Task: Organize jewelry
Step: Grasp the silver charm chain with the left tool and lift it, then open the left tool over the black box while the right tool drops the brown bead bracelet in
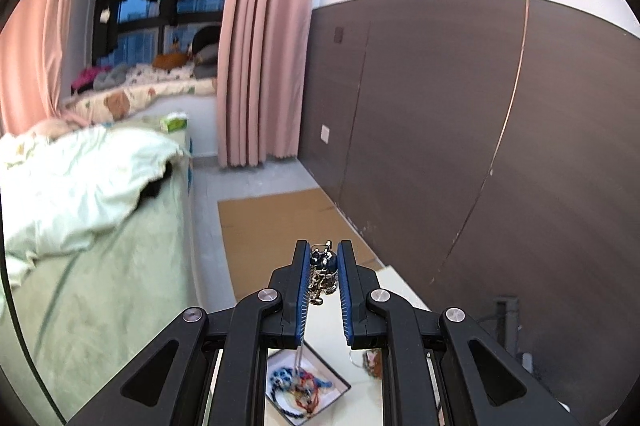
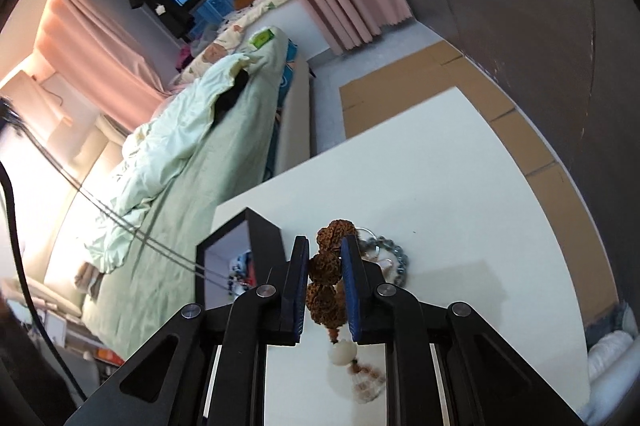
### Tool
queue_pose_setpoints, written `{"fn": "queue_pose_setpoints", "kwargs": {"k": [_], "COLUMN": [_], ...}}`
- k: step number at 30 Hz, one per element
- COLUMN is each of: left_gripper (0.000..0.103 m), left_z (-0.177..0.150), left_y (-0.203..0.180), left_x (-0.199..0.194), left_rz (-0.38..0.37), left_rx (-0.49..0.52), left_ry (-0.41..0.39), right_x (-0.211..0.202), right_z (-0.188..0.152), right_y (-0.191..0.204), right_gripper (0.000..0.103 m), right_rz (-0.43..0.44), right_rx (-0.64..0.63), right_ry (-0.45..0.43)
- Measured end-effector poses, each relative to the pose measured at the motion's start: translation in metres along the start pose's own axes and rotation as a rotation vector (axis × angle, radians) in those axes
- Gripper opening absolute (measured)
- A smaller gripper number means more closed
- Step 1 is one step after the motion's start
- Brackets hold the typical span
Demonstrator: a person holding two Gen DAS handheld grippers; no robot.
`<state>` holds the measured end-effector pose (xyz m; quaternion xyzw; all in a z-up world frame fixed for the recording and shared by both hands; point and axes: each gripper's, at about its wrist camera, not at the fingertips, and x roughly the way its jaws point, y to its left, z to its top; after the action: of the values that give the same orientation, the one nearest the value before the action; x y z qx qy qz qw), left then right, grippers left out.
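Observation:
My left gripper (image 1: 324,258) is shut on a silver pendant necklace (image 1: 325,272) with dark blue beads; its thin chain hangs down into the black-rimmed jewelry box (image 1: 343,382), which holds several coloured bead strands. My right gripper (image 2: 325,258) is shut on a string of large brown knobbly beads (image 2: 326,268) with a white bead (image 2: 342,353) below, held above the white table (image 2: 460,205). The box (image 2: 240,238) stands left of it, and the necklace chain (image 2: 120,220) runs taut into it from the left. A silver-grey bead bracelet (image 2: 394,258) lies on the table just right of the gripper.
A bed with a pale green duvet (image 1: 80,193) stands left of the table. Flat cardboard (image 1: 276,226) lies on the floor beyond the table. A dark brown panelled wall (image 1: 480,145) runs along the right. Pink curtains (image 1: 260,45) hang at the window.

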<state>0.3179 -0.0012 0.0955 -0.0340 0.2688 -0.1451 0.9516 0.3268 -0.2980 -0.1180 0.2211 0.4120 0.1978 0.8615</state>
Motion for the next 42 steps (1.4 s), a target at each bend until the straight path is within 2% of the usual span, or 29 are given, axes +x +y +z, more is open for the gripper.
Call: {"fn": "queue_pose_setpoints", "kwargs": {"k": [9, 15, 16, 17, 18, 19, 20, 25, 31, 36, 39, 40, 42], "left_gripper": [0.014, 0.017, 0.025, 0.044, 0.056, 0.075, 0.083, 0.083, 0.083, 0.083, 0.083, 0.083, 0.083], "left_z": [-0.055, -0.09, -0.093, -0.097, -0.1, -0.103, -0.104, -0.107, -0.111, -0.114, -0.114, -0.114, -0.114], "left_y": [0.023, 0.037, 0.039, 0.041, 0.044, 0.049, 0.055, 0.083, 0.112, 0.126, 0.126, 0.126, 0.124], "left_x": [0.046, 0.079, 0.083, 0.087, 0.087, 0.085, 0.08, 0.059, 0.045, 0.037, 0.036, 0.036, 0.036], "left_rz": [-0.069, -0.126, -0.128, -0.122, -0.116, -0.109, -0.101, -0.041, 0.027, 0.039, 0.032, 0.029, 0.026], "left_rx": [-0.115, -0.183, -0.187, -0.189, -0.197, -0.211, -0.23, -0.283, -0.327, -0.361, -0.366, -0.366, -0.361], "left_ry": [0.102, 0.211, 0.237, 0.26, 0.268, 0.257, 0.235, 0.186, 0.172, 0.163, 0.163, 0.164, 0.167], "right_x": [-0.019, -0.028, -0.028, -0.028, -0.028, -0.027, -0.026, -0.013, 0.011, 0.032, 0.052, 0.059, 0.067], "right_z": [0.01, 0.023, 0.025, 0.027, 0.028, 0.029, 0.03, 0.031, 0.024, 0.013, 0.006, 0.005, 0.004], "right_y": [0.03, 0.054, 0.058, 0.061, 0.065, 0.069, 0.073, 0.093, 0.12, 0.137, 0.143, 0.142, 0.135], "right_gripper": [0.017, 0.017, 0.017, 0.017, 0.017, 0.017, 0.017, 0.017, 0.017, 0.017, 0.019, 0.024, 0.061], "right_rz": [0.025, 0.035, 0.036, 0.039, 0.043, 0.049, 0.057, 0.083, 0.111, 0.129, 0.088, 0.075, 0.053], "right_rx": [-0.053, -0.104, -0.111, -0.117, -0.125, -0.13, -0.135, -0.164, -0.199, -0.22, -0.239, -0.237, -0.214], "right_ry": [-0.043, -0.068, -0.072, -0.075, -0.077, -0.077, -0.076, -0.053, -0.011, 0.03, 0.084, 0.102, 0.135]}}
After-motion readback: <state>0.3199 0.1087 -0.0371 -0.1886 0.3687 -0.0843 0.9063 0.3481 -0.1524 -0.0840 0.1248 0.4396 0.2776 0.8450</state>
